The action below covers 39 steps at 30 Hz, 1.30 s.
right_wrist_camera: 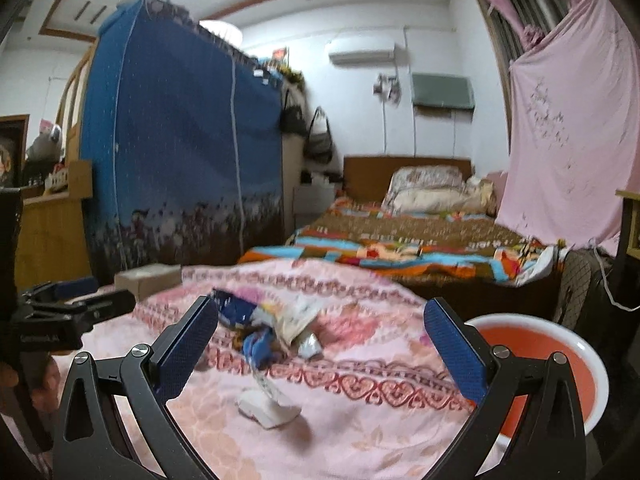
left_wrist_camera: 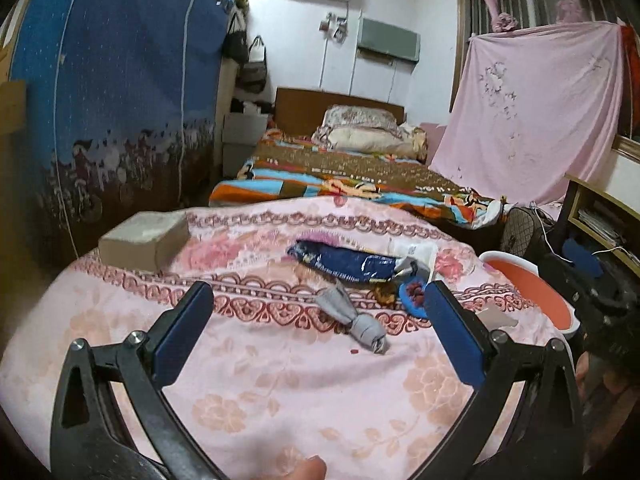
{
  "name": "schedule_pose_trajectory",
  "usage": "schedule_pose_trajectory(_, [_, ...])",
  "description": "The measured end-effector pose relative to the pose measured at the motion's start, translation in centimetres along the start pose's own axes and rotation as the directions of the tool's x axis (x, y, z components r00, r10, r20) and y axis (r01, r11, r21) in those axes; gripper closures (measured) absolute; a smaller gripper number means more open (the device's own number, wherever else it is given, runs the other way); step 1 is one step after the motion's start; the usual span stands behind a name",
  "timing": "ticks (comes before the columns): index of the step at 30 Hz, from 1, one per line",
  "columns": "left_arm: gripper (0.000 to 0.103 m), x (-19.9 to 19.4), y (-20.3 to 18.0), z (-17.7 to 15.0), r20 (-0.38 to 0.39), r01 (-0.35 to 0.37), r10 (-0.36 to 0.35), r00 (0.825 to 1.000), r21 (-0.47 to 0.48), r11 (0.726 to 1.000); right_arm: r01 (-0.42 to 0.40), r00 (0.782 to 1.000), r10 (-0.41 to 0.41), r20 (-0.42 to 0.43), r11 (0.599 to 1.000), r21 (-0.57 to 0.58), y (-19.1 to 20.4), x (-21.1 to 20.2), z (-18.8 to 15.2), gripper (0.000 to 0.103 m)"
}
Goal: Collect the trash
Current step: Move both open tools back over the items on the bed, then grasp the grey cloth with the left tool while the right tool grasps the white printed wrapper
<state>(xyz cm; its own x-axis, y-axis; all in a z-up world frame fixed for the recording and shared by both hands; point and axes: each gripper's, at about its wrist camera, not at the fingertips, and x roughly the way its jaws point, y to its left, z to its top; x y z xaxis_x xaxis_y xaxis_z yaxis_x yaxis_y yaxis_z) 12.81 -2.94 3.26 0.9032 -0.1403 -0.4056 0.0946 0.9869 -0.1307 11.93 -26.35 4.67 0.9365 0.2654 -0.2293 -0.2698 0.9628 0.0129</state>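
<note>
Trash lies on a pink flowered cloth (left_wrist_camera: 280,380) over a table. A grey twisted wrapper (left_wrist_camera: 354,322) sits between the fingers of my open left gripper (left_wrist_camera: 320,332), not touched. Beyond it lie a dark blue packet (left_wrist_camera: 348,264), a small blue wrapper (left_wrist_camera: 414,296) and white paper (left_wrist_camera: 416,250). In the right wrist view my right gripper (right_wrist_camera: 320,344) is open above a pale crumpled wrapper (right_wrist_camera: 268,404). The blue packet (right_wrist_camera: 236,308), a silver wrapper (right_wrist_camera: 309,345) and the white paper (right_wrist_camera: 298,314) lie further on. My left gripper (right_wrist_camera: 108,292) shows at the left edge.
An orange basin with a white rim (left_wrist_camera: 528,288) (right_wrist_camera: 540,364) stands off the table's right side. A cardboard box (left_wrist_camera: 144,240) rests at the far left of the cloth. A bed (left_wrist_camera: 340,172) lies behind, a blue fabric wardrobe (left_wrist_camera: 120,100) to the left, bags and a shelf (left_wrist_camera: 600,224) on the right.
</note>
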Motion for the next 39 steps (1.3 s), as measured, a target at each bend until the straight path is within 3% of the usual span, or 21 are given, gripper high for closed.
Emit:
schedule_pose_trajectory(5, [0.013,1.4,0.5,-0.3,-0.086,0.009,-0.011,0.996,-0.023,1.000,-0.050,0.990,0.051,-0.131,0.999,0.013,-0.3,1.7,-0.7,0.000])
schedule_pose_trajectory(9, [0.020,2.8,0.5,-0.3,-0.168,0.042,-0.048,0.985,-0.037,0.998,-0.070,0.969,0.072,-0.236,0.997,0.017,-0.1,3.0,-1.5,0.001])
schedule_pose_trajectory(13, [0.038,4.5,-0.1,-0.2,-0.251,0.109,-0.122,0.960,-0.065,0.992,-0.115,0.929,0.118,-0.352,0.993,0.028,0.3,4.6,-2.7,0.023])
schedule_pose_trajectory(17, [0.055,6.2,-0.5,-0.6,-0.320,0.151,-0.172,0.932,-0.090,0.984,-0.146,0.906,0.148,-0.396,0.989,0.036,0.5,5.1,-3.6,0.028])
schedule_pose_trajectory(21, [0.072,7.3,-0.9,-0.8,-0.369,0.177,-0.204,0.907,-0.107,0.978,-0.161,0.899,0.162,-0.407,0.986,0.037,0.7,5.2,-3.8,0.032])
schedule_pose_trajectory(24, [0.080,8.2,-1.2,-1.2,-0.407,0.170,-0.203,0.890,-0.115,0.979,-0.171,0.892,0.162,-0.422,0.985,0.015,1.2,5.4,-3.9,0.055])
schedule_pose_trajectory(26, [0.085,8.3,-1.1,-1.2,-0.412,0.165,-0.197,0.889,-0.112,0.980,-0.172,0.887,0.153,-0.435,0.985,-0.005,1.6,5.7,-4.0,0.065])
schedule_pose_trajectory(30, [0.095,8.1,-1.2,-1.4,-0.412,0.178,-0.206,0.888,-0.105,0.978,-0.180,0.886,0.152,-0.437,0.983,-0.023,1.9,5.6,-4.1,0.072])
schedule_pose_trajectory(34, [0.098,7.3,-1.5,-1.5,-0.385,0.189,-0.206,0.900,-0.082,0.979,-0.180,0.893,0.158,-0.421,0.984,-0.013,1.7,5.3,-4.0,0.083])
schedule_pose_trajectory(39, [0.099,6.1,-2.2,-1.2,-0.335,0.203,-0.206,0.919,-0.045,0.978,-0.186,0.899,0.168,-0.403,0.983,-0.005,1.5,5.1,-3.7,0.088])
